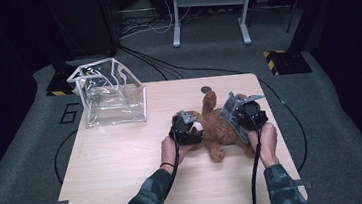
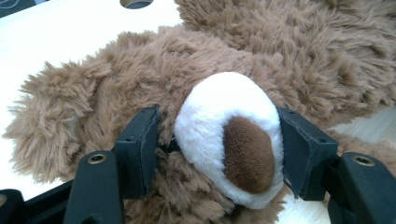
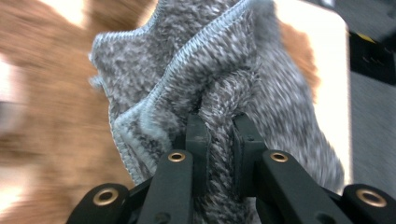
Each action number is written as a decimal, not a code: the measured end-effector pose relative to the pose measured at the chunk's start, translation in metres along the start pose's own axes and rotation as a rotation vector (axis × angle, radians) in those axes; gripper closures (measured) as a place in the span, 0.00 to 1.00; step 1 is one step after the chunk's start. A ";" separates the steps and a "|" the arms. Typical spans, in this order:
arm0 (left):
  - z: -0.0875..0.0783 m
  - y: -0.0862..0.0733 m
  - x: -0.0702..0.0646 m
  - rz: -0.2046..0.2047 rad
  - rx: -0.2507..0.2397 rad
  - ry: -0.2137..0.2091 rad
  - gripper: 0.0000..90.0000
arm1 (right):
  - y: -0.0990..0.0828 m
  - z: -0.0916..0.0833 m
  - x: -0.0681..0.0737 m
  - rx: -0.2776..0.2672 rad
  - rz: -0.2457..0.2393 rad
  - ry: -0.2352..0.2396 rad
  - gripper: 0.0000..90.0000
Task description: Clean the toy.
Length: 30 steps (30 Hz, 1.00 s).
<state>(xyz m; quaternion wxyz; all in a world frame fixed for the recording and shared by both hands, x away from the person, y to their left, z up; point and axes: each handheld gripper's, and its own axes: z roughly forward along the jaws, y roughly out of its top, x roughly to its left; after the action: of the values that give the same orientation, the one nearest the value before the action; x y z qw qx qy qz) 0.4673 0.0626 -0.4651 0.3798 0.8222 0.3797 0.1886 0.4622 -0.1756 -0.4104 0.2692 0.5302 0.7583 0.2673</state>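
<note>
High view first: your teddy bear is lying on the table, nearer the right edge than the left and about midway between the near and far edges. The clear plastic bag stands open by the far-left corner, well apart from the bear. Your left gripper sits at the bear's head end, and your right gripper is over its other side with a grey cloth bunched up in it.

Left gripper view: your jaws stand on either side of the bear's white muzzle with the brown nose on it. The right pad touches the muzzle's side; the left pad looks just shy of it, so you're bracing the head loosely rather than squeezing hard.

Right gripper view: your jaws are clamped tight on a fold of the grey cloth, with the rest fanning out above them. Brown fur behind is blurry, so I can't tell whether cloth and fur actually touch.

My read — you're in the wiping step, steadying the bear with the left while the right works the cloth over it. Next move wants the left kept steady and the cloth swept along the fur without letting the fold slip.
</note>
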 end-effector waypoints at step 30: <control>0.001 0.000 0.002 -0.009 -0.006 -0.003 0.40 | -0.016 -0.004 0.010 -0.024 -0.008 0.032 0.88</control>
<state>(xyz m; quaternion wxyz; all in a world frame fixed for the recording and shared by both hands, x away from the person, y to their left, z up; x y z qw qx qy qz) 0.4690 0.0633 -0.4655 0.3835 0.8198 0.3822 0.1867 0.4461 -0.1708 -0.4198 0.2642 0.5194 0.7615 0.2837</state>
